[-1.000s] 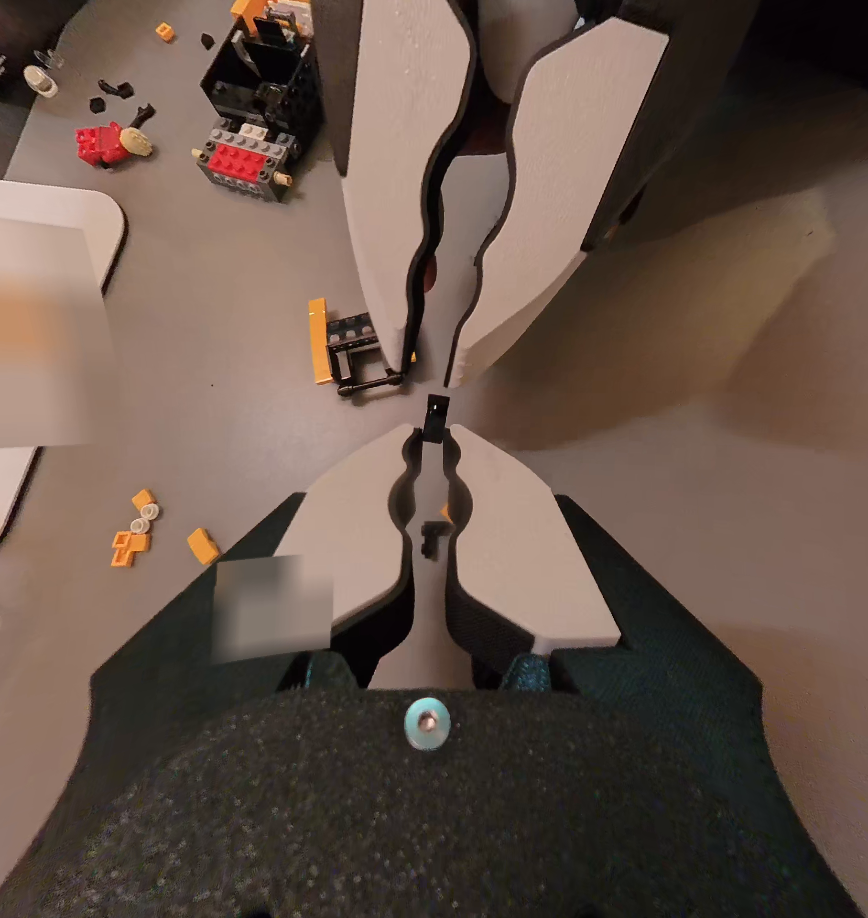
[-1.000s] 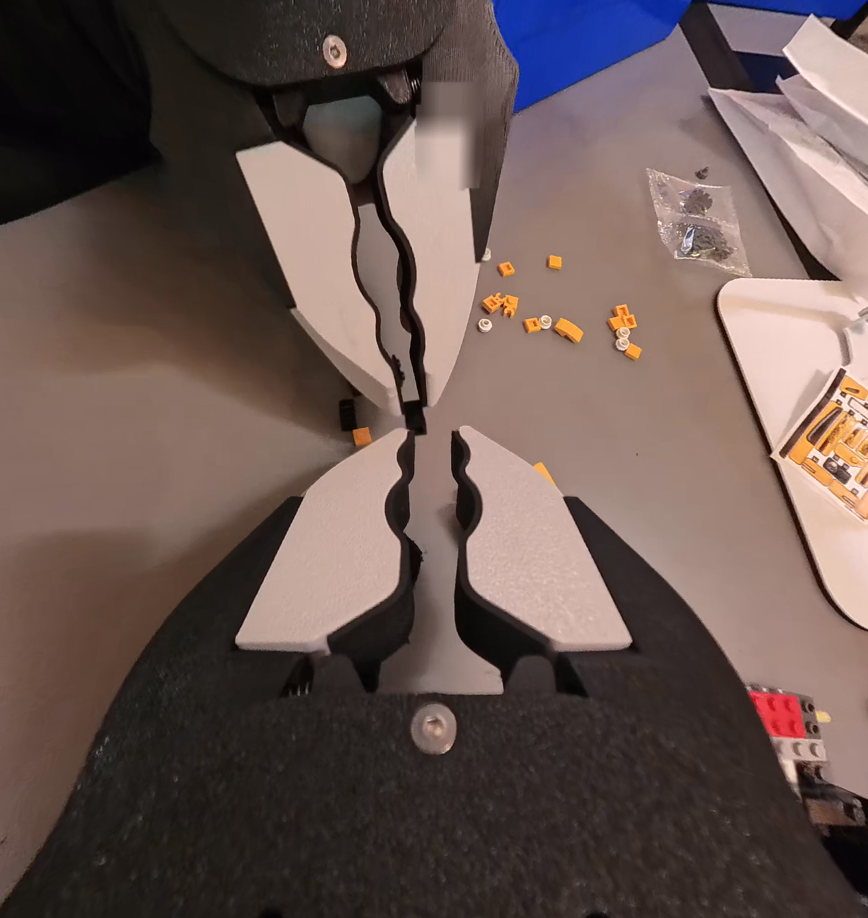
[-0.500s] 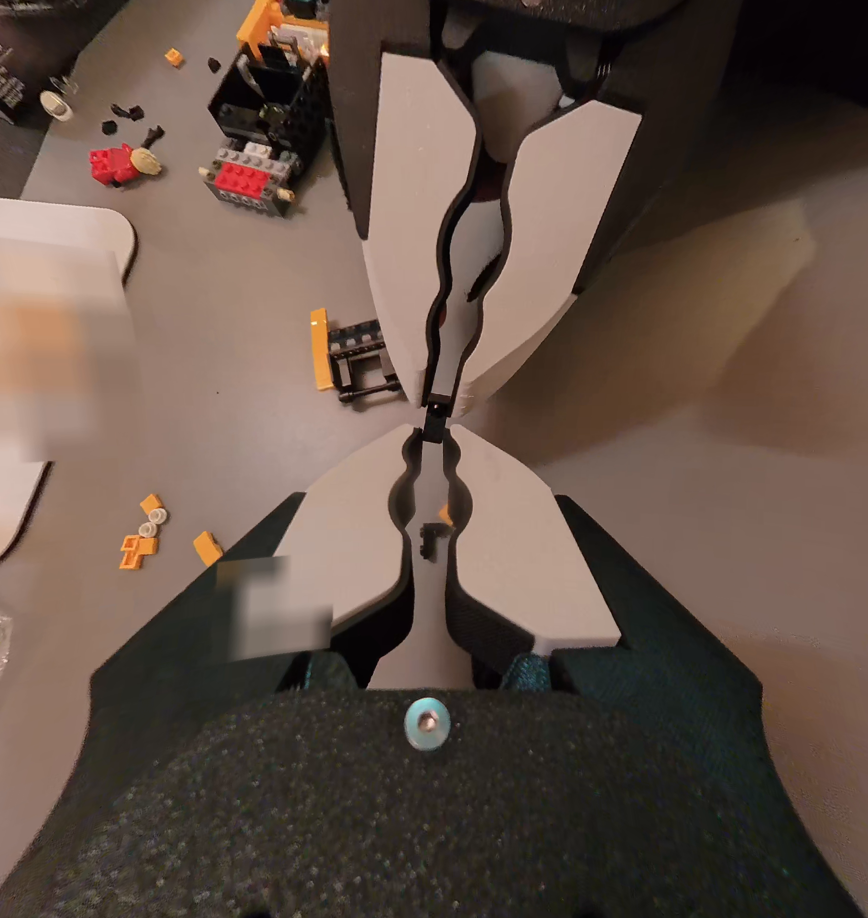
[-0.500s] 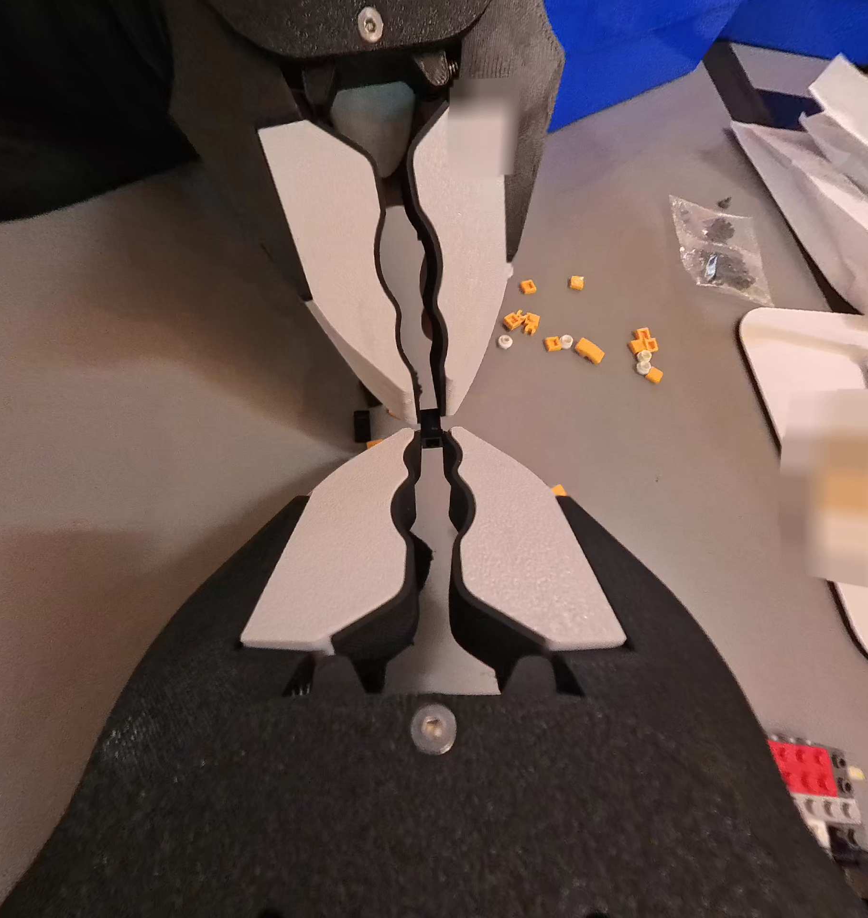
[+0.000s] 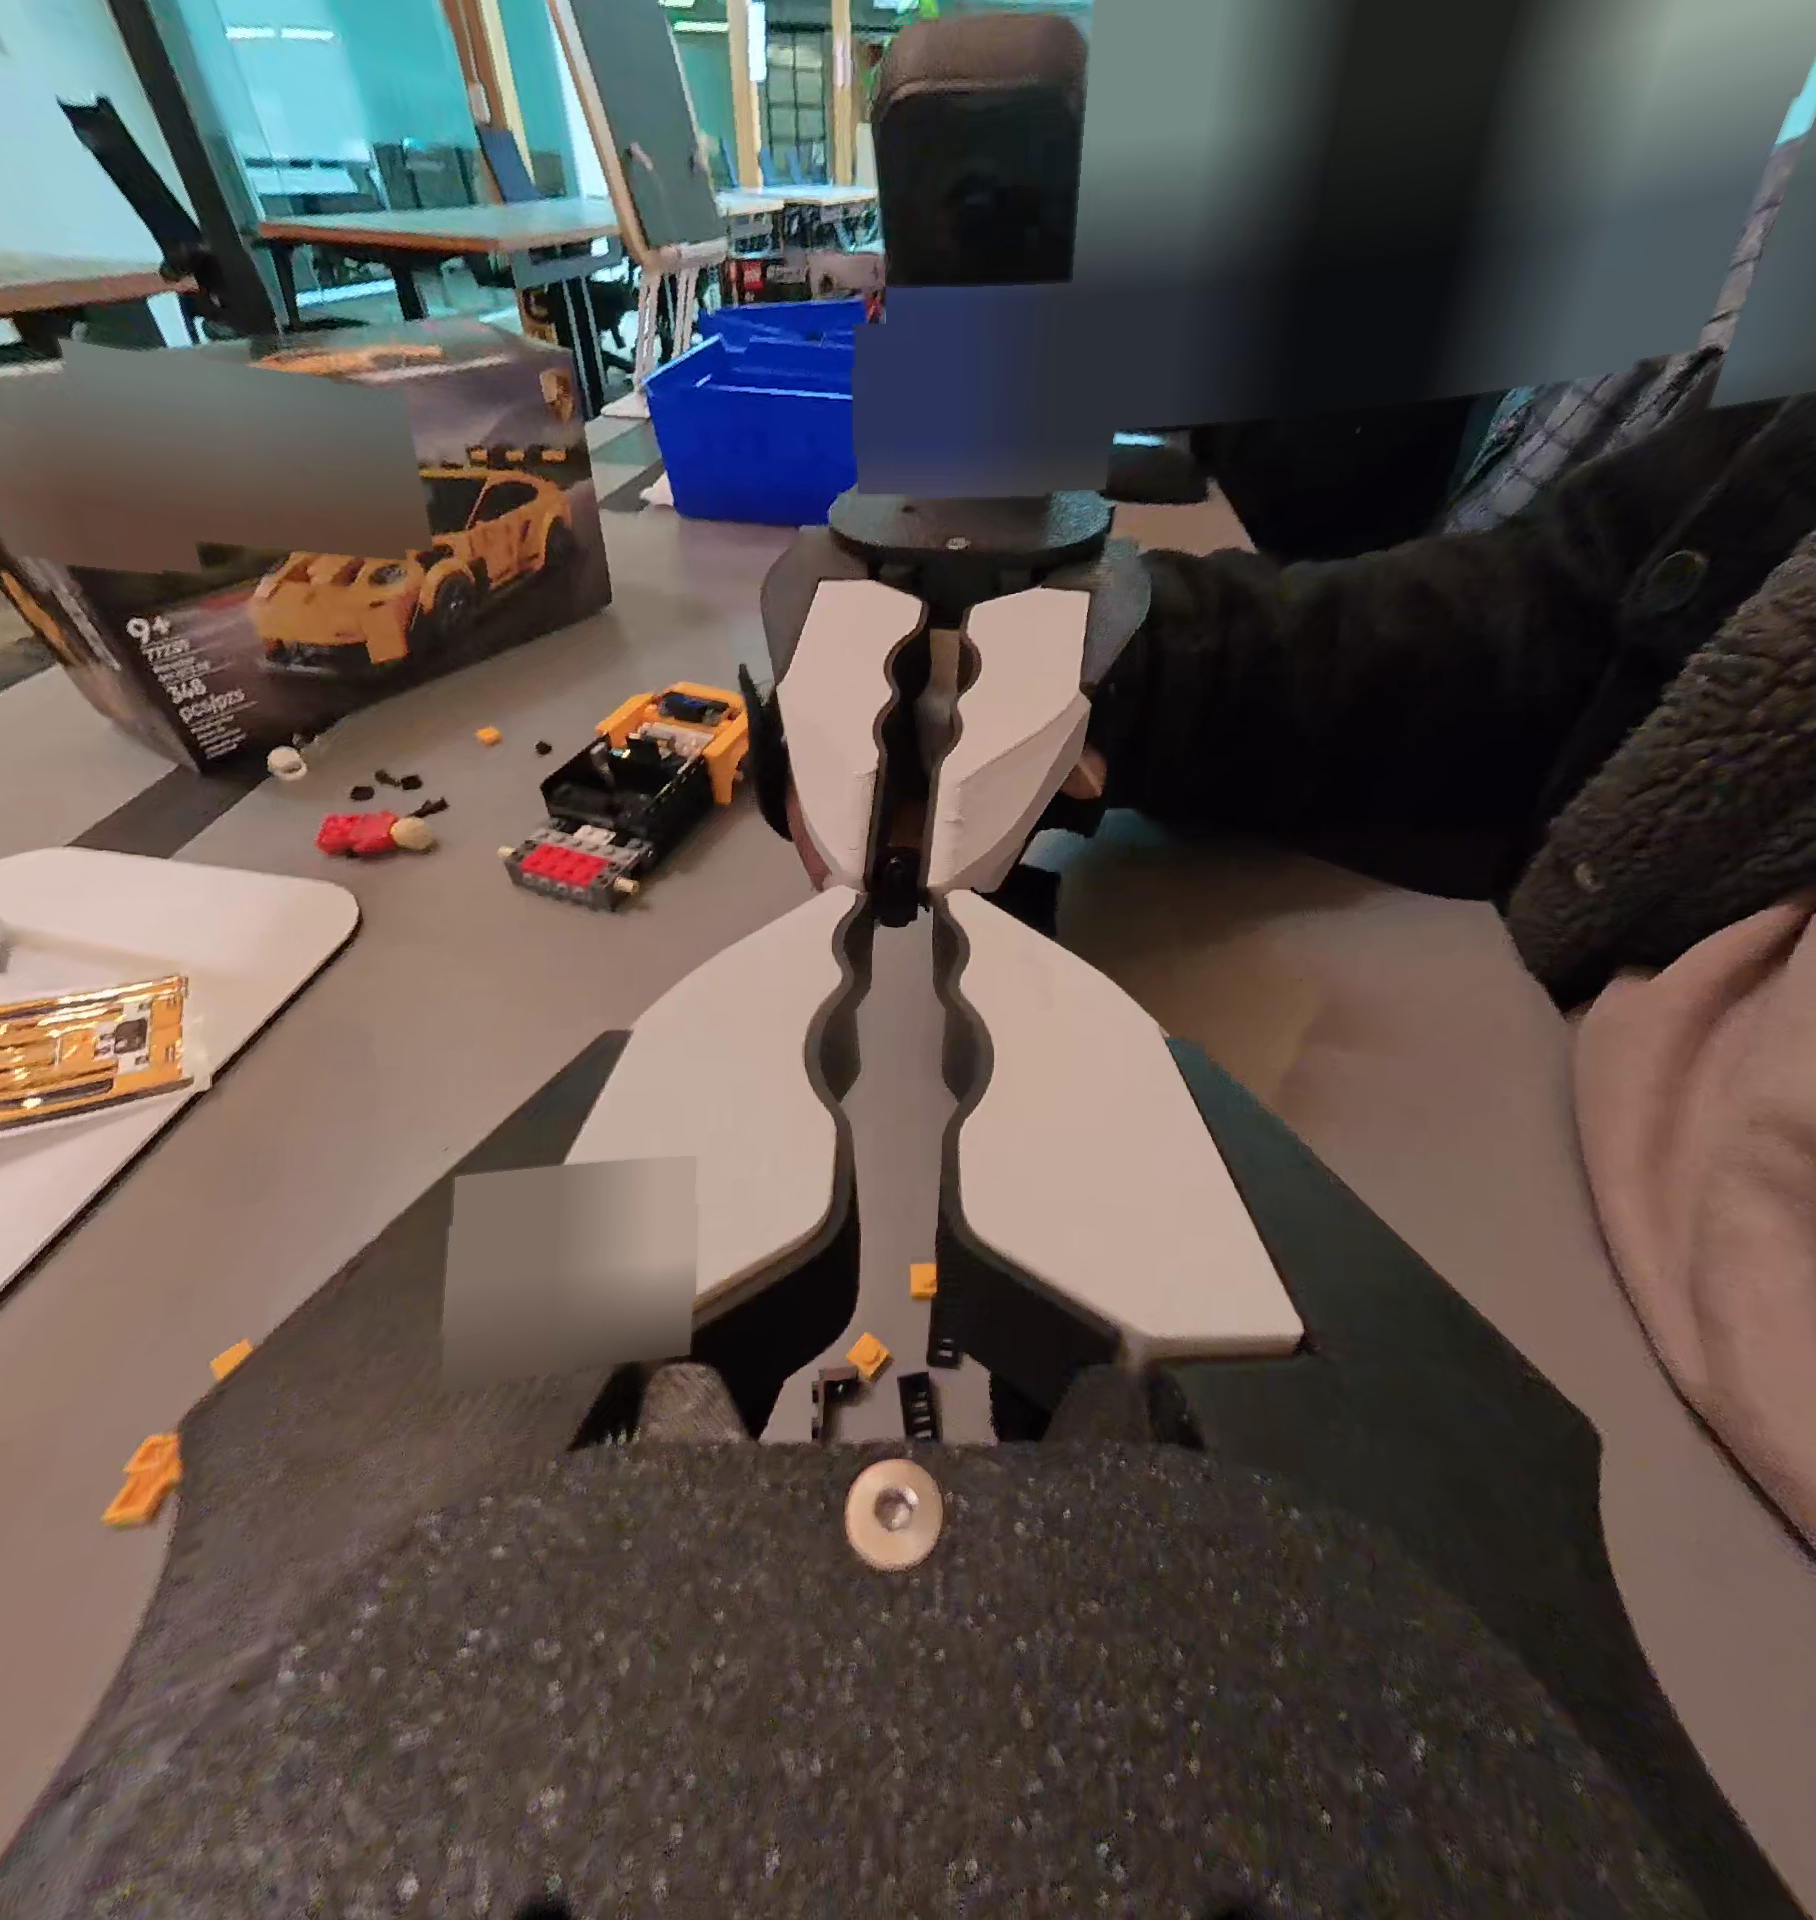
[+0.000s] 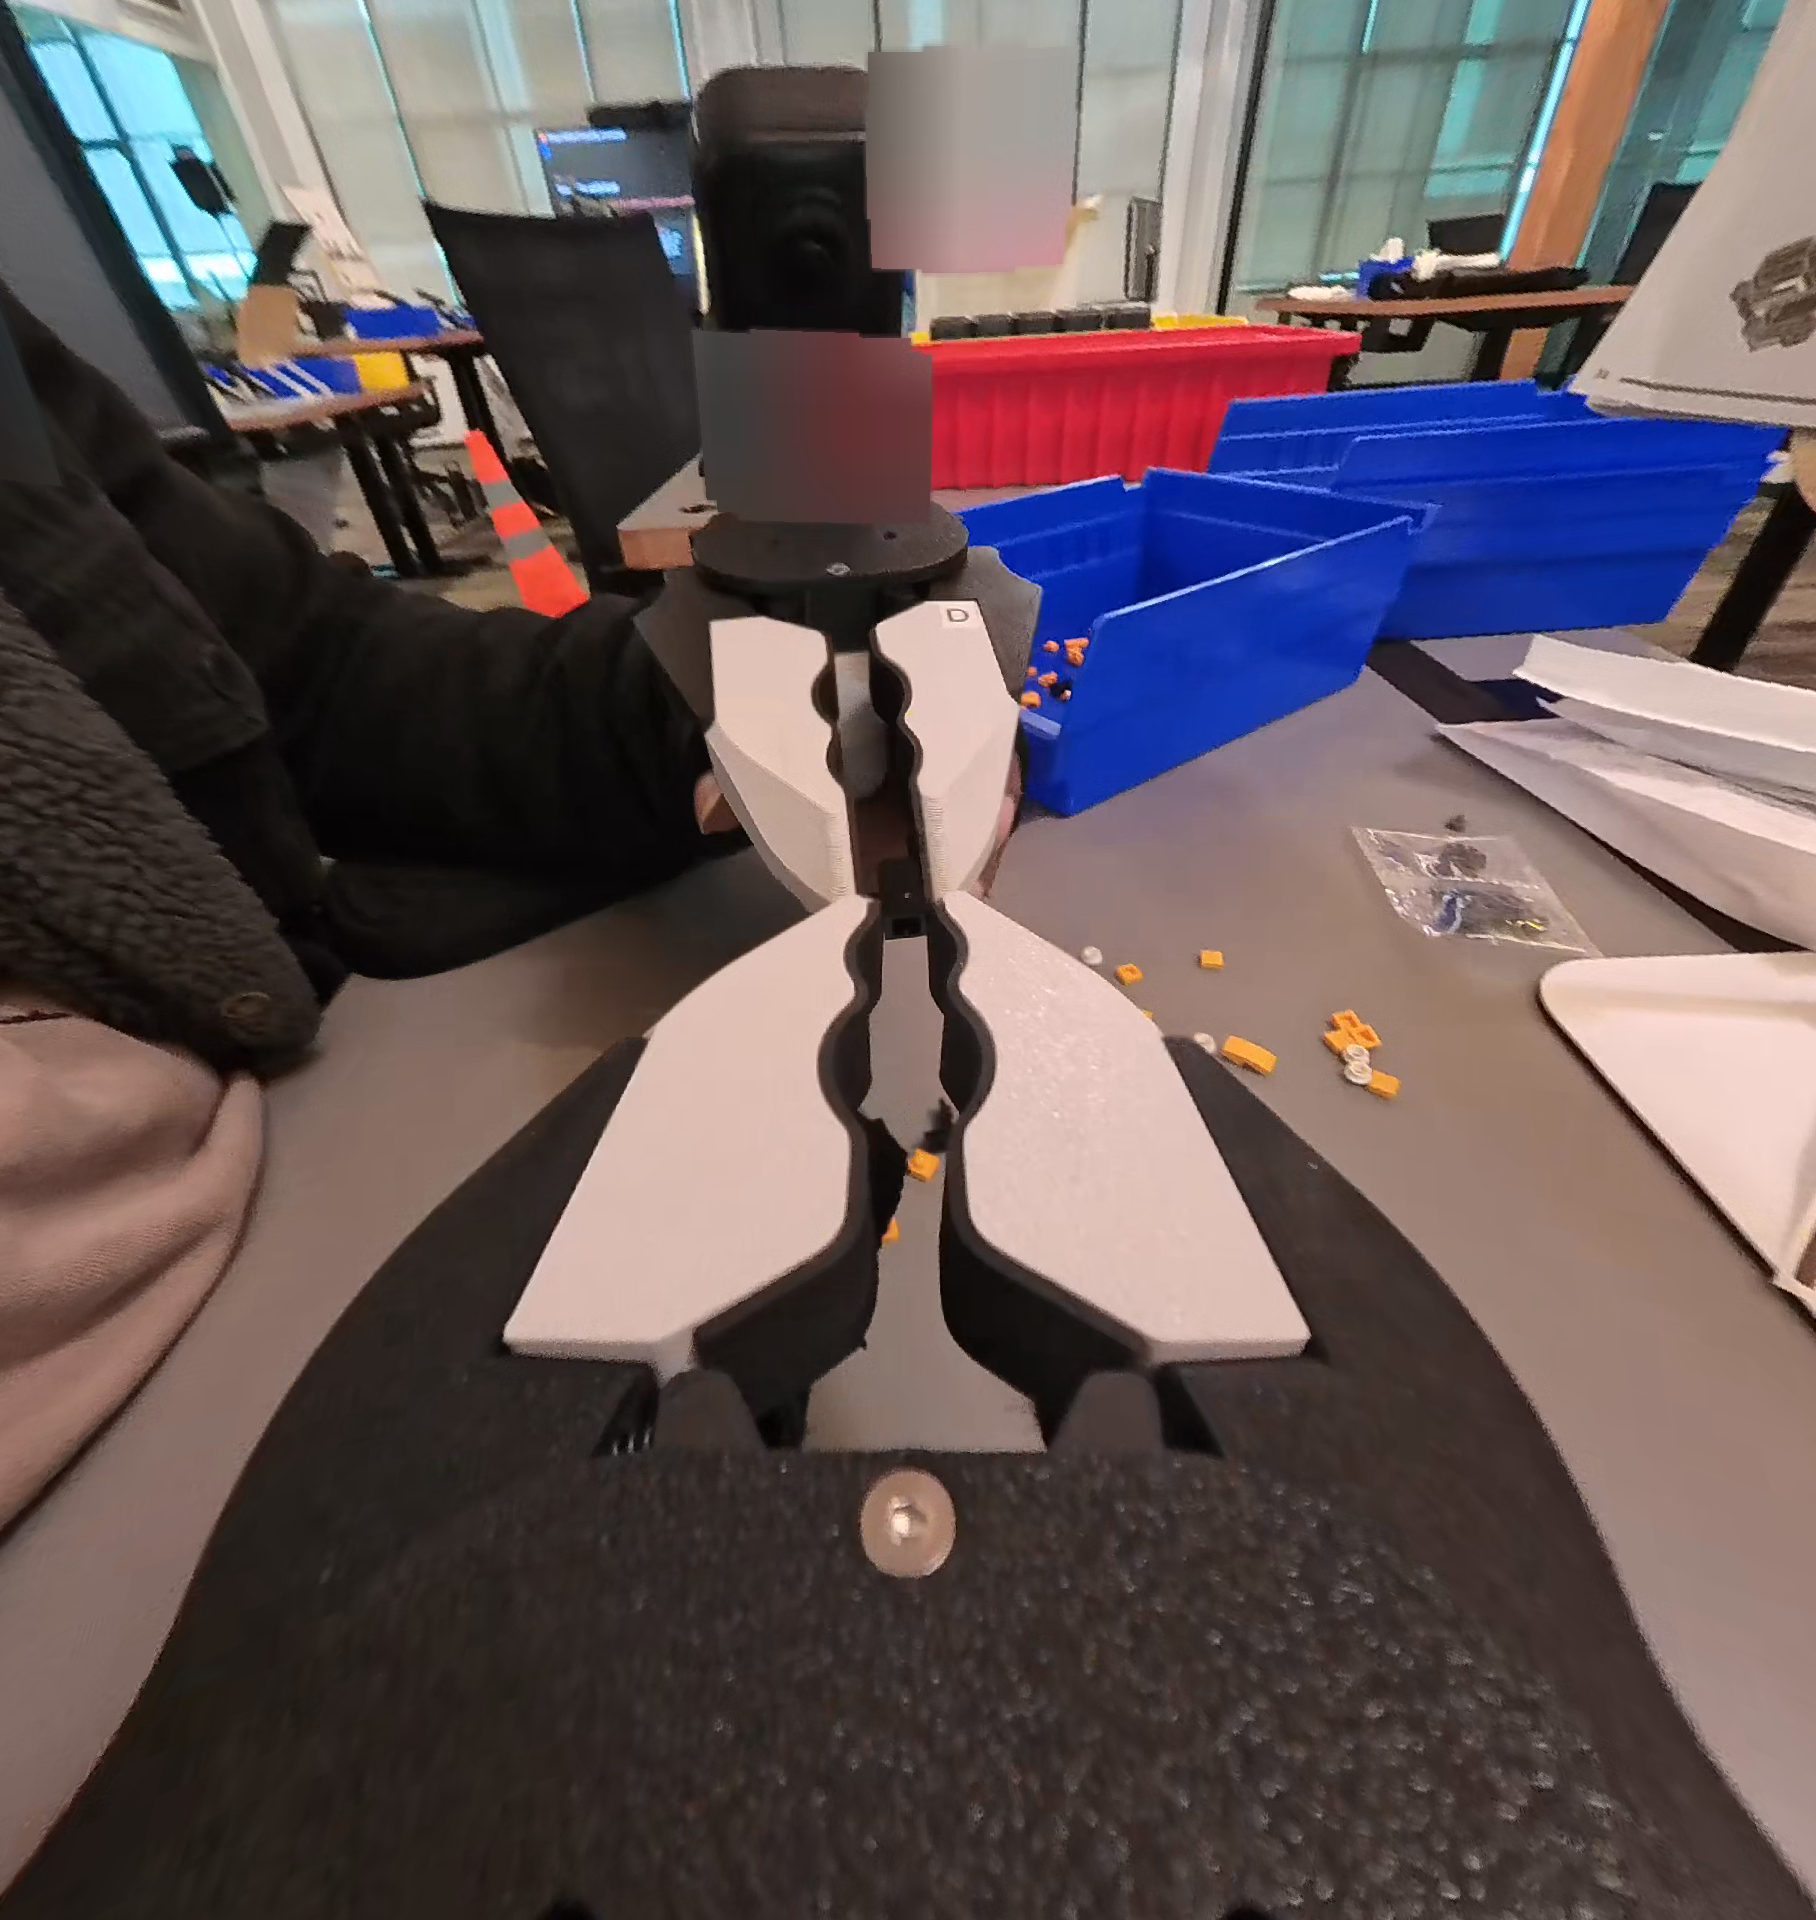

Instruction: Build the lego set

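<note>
The grey surface (image 5: 488, 1039) carries loose orange pieces (image 6: 1353, 1049). Above it the left tongs (image 5: 896, 906) and right tongs (image 6: 904, 914) meet tip to tip, both clamped on one small black piece (image 5: 896, 883). Farther off lies the half-built car (image 5: 629, 795), then the set's box (image 5: 364, 582).

We see bare surface (image 5: 1299, 997) beneath us; the half-built car (image 5: 634, 795) and blue bin (image 6: 1195, 644) crowd the far side.
</note>
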The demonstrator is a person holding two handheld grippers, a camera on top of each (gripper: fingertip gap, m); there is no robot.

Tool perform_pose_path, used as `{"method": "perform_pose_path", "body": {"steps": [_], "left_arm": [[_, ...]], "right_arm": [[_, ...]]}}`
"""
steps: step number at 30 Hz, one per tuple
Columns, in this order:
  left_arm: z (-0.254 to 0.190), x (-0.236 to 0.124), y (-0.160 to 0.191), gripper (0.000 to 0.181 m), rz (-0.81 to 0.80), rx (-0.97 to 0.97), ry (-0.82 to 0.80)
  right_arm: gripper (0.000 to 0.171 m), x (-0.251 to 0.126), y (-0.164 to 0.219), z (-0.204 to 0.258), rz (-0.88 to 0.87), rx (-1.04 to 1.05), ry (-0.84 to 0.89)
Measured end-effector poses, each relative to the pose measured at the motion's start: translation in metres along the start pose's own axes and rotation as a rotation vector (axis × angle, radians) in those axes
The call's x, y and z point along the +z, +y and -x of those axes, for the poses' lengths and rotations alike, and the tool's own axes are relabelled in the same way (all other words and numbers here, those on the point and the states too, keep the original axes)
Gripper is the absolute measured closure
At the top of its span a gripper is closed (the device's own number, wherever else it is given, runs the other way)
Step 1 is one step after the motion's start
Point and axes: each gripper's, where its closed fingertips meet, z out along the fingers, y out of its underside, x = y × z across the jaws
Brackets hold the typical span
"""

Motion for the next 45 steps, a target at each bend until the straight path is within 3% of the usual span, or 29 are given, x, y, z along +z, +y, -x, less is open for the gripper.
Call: {"method": "perform_pose_path", "body": {"steps": [22, 24, 30, 35, 45], "left_arm": [[-0.006, -0.005, 0.023, 0.174, 0.125, -0.016, 0.074], [-0.008, -0.004, 0.027, 0.174, 0.142, -0.017, 0.086], [-0.01, -0.004, 0.034, 0.174, 0.186, -0.011, 0.095], [-0.006, -0.005, 0.041, 0.174, 0.225, -0.015, 0.083], [-0.008, -0.002, 0.05, 0.174, 0.276, 0.0, 0.087]], "right_arm": [[0.164, 0.002, 0.025, 0.006, 0.139, -0.02, -0.047], [0.171, 0.003, 0.03, 0.008, 0.167, -0.028, -0.055], [0.171, 0.004, 0.038, 0.01, 0.217, -0.046, -0.062], [0.159, 0.001, 0.035, 0.009, 0.225, -0.04, -0.062], [0.164, 0.005, 0.048, 0.01, 0.286, -0.039, -0.067]]}}
